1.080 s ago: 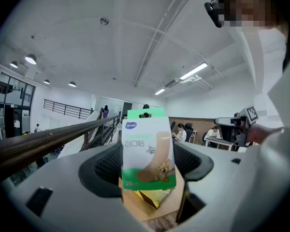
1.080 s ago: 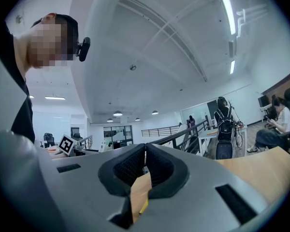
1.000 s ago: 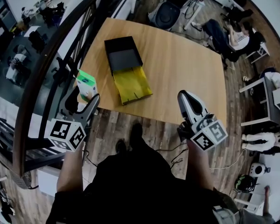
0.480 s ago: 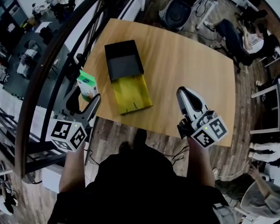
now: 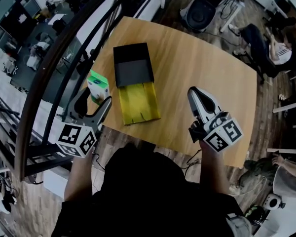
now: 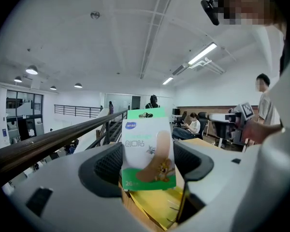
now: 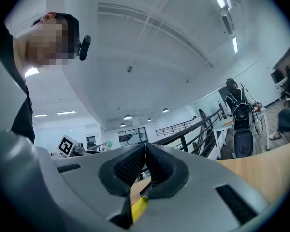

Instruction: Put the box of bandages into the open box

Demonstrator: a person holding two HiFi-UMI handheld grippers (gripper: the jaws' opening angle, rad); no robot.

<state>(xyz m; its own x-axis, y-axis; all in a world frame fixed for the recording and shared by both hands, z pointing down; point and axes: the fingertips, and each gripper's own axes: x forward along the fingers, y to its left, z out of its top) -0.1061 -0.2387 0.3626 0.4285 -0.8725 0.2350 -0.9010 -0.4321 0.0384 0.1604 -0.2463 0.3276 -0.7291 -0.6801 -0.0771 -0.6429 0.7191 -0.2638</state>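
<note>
The box of bandages (image 5: 97,87), white and green, stands upright near the wooden table's left edge. My left gripper (image 5: 92,102) is open just short of it. In the left gripper view the box of bandages (image 6: 148,151) sits between the spread jaws with a gap at each pad. The open box (image 5: 133,63) is a black tray in the middle left of the table, with its yellow flap (image 5: 138,101) lying flat toward me. My right gripper (image 5: 194,93) hovers over the table's near edge, shut with nothing in it; in the right gripper view (image 7: 145,151) its pads meet.
The wooden table (image 5: 197,63) stands beside a dark curved railing (image 5: 54,68) with a drop to a lower floor on the left. A black office chair (image 5: 202,11) stands beyond the far edge. A seated person (image 5: 276,48) is off to the right.
The head view has shifted, so the table sits a little more to the right. Both grippers keep almost the same places relative to the bandage box and the table edge.
</note>
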